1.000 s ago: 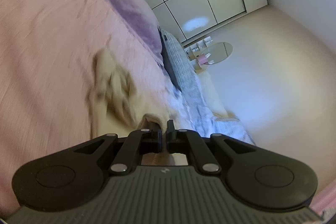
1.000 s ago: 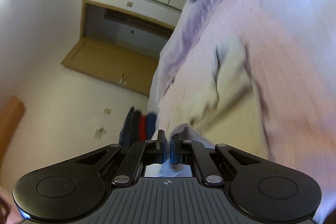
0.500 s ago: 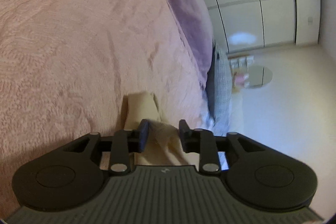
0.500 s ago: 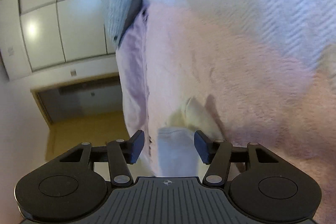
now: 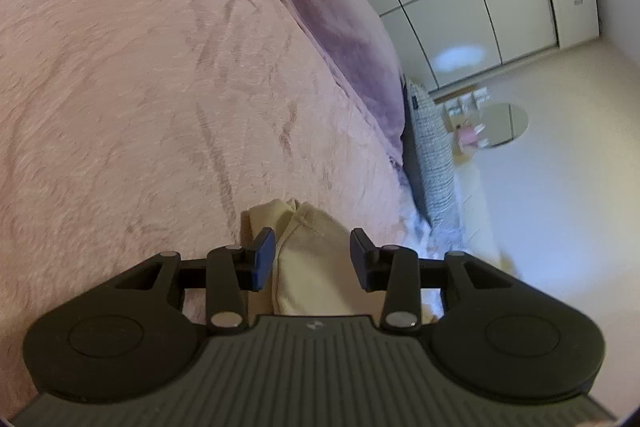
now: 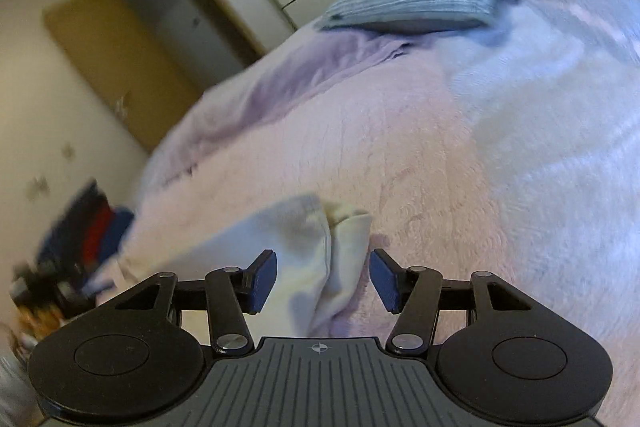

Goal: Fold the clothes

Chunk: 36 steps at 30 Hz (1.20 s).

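- Below, left tongs (image 5: 312, 259): spread apart, empty, straddling the cream garment (image 5: 316, 267).
- Right tongs (image 6: 322, 281): likewise spread, empty, over the same garment.
- Garment: lying on the pink bed cover (image 5: 140, 107).

**Your bed and what lay on it**

Your bed (image 5: 120, 87) wore a pink blanket. A cream garment (image 6: 344, 247) lay bunched at its near edge; at the far end you had a purple cover (image 5: 340, 27) and a grey striped pillow (image 6: 424, 1).
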Each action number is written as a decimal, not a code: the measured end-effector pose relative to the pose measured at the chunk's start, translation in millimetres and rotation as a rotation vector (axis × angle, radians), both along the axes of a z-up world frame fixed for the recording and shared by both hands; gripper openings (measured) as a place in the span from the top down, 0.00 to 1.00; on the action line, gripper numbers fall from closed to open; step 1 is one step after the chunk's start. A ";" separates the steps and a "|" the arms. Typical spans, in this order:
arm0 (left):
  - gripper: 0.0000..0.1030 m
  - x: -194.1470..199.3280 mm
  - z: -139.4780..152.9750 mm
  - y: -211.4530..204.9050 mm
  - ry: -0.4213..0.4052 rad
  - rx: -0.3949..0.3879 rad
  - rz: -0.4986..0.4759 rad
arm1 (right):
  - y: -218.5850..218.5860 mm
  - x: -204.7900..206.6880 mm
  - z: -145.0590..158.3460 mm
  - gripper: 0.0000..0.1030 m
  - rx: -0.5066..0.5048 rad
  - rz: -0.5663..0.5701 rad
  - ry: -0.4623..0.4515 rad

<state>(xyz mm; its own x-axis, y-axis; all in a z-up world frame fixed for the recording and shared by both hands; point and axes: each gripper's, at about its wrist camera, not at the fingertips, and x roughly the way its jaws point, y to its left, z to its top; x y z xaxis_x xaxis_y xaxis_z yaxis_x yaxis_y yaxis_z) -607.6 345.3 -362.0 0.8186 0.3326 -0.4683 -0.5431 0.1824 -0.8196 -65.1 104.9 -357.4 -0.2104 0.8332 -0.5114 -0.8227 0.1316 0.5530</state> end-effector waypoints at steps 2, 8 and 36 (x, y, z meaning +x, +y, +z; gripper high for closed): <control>0.66 9.8 4.7 1.5 0.040 0.034 -0.026 | 6.9 -0.5 -3.9 0.46 0.007 0.005 0.004; 0.64 31.1 6.9 -1.3 0.216 0.166 -0.095 | 15.0 6.2 -4.4 0.45 0.029 0.041 0.002; 0.84 55.5 5.6 -0.1 0.268 0.282 -0.164 | 42.8 3.2 -10.6 0.98 -0.038 0.012 -0.001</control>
<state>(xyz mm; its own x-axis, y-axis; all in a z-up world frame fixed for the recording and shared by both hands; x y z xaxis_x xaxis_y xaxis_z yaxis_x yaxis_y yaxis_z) -552.1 345.2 -356.3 0.7330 0.3539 -0.5809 -0.6753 0.4812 -0.5590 -61.9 147.7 -368.0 -0.2198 0.8107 -0.5426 -0.8252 0.1422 0.5466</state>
